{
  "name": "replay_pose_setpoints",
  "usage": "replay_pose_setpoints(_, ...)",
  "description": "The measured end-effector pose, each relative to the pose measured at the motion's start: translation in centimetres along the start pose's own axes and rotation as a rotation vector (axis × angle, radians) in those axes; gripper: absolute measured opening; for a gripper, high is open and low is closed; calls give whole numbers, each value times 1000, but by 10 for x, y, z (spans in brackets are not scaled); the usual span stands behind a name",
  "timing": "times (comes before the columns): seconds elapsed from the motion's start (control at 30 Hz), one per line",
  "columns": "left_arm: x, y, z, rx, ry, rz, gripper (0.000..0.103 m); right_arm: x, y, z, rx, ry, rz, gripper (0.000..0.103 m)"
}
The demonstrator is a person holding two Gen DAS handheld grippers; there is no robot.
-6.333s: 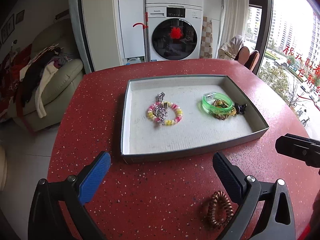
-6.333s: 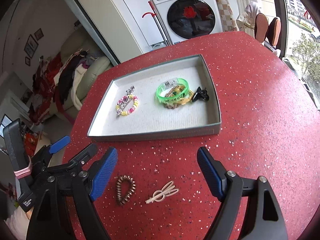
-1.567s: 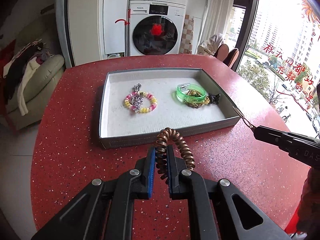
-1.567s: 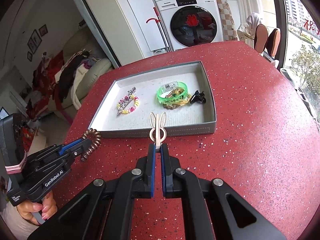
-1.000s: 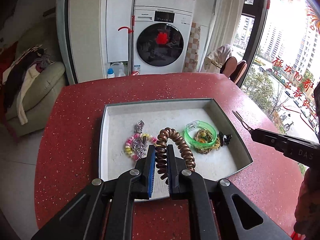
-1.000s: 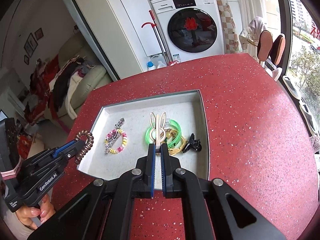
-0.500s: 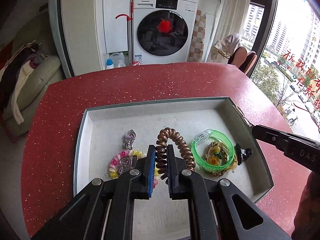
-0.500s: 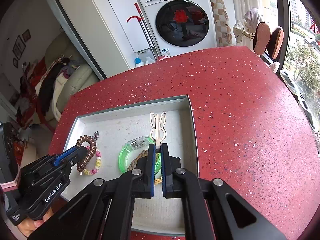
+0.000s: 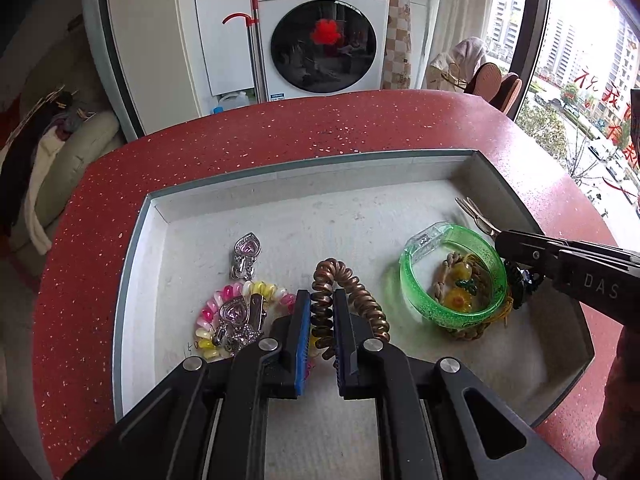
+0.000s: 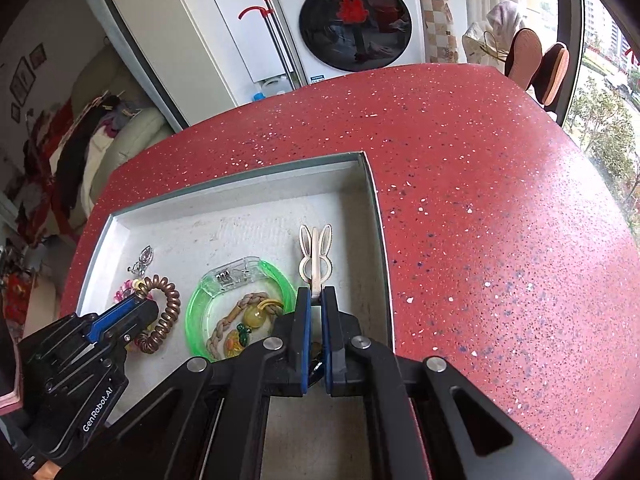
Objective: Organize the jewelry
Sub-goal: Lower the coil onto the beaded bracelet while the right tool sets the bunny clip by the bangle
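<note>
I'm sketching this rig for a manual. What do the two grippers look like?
Both match: the left gripper and right gripper have black angular plastic arms with silver pivot bolts and flat fingers lined with ribbed blue pads. White lettering reads "GenRobot.AI" on the left one's side and "DAS" on the right one's. No cables show.

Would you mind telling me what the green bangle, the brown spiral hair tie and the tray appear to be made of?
Green bangle: likely translucent plastic or resin; light passes through it and glittery flecks show, with a clear clasp section.
Brown spiral hair tie: probably glossy plastic coil with a coppery sheen, pinched in the left claw.
Tray: seemingly cardboard, matte grey walls with a white textured floor.
</note>
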State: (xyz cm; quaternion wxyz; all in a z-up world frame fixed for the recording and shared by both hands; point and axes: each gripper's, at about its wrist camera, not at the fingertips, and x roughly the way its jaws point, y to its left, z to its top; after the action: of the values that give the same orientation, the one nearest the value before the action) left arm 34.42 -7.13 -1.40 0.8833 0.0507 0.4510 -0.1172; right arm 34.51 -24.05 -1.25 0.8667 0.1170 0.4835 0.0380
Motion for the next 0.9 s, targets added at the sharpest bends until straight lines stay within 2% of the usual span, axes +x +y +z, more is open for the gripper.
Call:
replay_pose_setpoints(0.17,1,-5,-1,33,-7,25,29,3,0,-2,-10,7,-15,6)
replay_pose_setpoints(0.47,-4,-5,0,16,-12,44,29,-4,-3,-3,15,3,30,7)
replay_pose_setpoints(0.67,-10,-3,0,13,-30,60,29,-20,2,-6,22,-34,62,17)
replay_pose_setpoints(0.9,-19,-3,1,23,-37,67,29,-29,14,-10,7,-46,83,17)
